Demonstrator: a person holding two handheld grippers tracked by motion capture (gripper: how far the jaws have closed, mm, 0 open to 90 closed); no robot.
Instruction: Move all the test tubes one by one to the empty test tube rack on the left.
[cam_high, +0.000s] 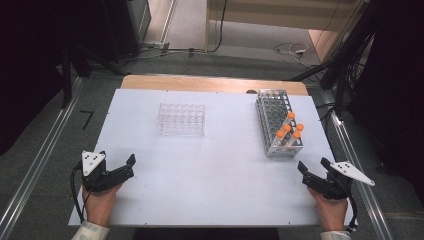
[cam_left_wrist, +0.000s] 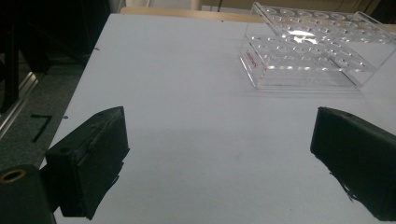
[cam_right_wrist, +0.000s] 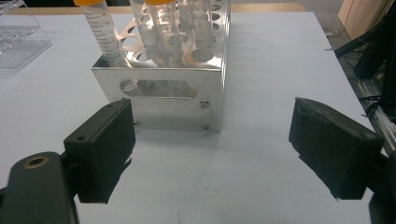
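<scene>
A clear plastic tube rack (cam_high: 182, 119) (cam_left_wrist: 308, 51) with empty holes stands at the middle of the white table top (cam_high: 210, 180). At the right, a metal tube rack (cam_high: 278, 121) (cam_right_wrist: 163, 88) holds several orange-capped tubes (cam_high: 290, 130) (cam_right_wrist: 105, 32) at its near end. My left gripper (cam_high: 117, 158) (cam_left_wrist: 219, 135) rests open near the front left corner, well short of the clear rack, with nothing between its jaws. My right gripper (cam_high: 313, 164) (cam_right_wrist: 212, 126) is open just in front of the metal rack, also holding nothing.
A strip of wooden table (cam_high: 210, 82) shows beyond the white top's far edge. Metal rails (cam_high: 35, 165) (cam_high: 360, 175) run along the floor on both sides. Cables (cam_high: 292, 49) lie on the floor at the back, and dark stands (cam_high: 75, 55) flank the table.
</scene>
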